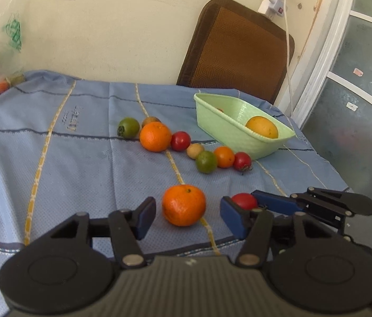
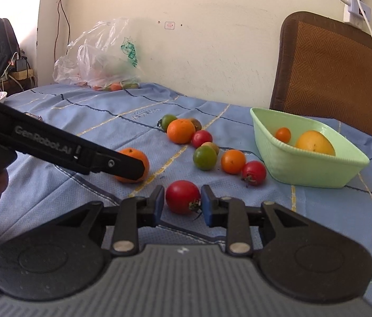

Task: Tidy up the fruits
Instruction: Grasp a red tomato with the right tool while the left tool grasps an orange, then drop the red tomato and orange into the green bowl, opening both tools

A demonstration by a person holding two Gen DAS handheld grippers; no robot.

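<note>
Left gripper point(image 1: 187, 218): spread wide around a round orange mandarin point(image 1: 184, 205), blue pads not touching it.
Right gripper point(image 2: 182, 205): narrowed beside a red tomato point(image 2: 182, 196), contact unclear.
Loose fruit: 8 pieces between.
Pale green plastic basket point(image 2: 315, 170): far right, holding 2 fruits.
Cloth: blue tablecloth point(image 1: 75, 163).

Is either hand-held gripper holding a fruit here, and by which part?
Neither clearly. The right hand-held gripper brackets the red tomato at its sides, contact unclear; the left hand-held gripper, open, straddles the tangerine.
</note>
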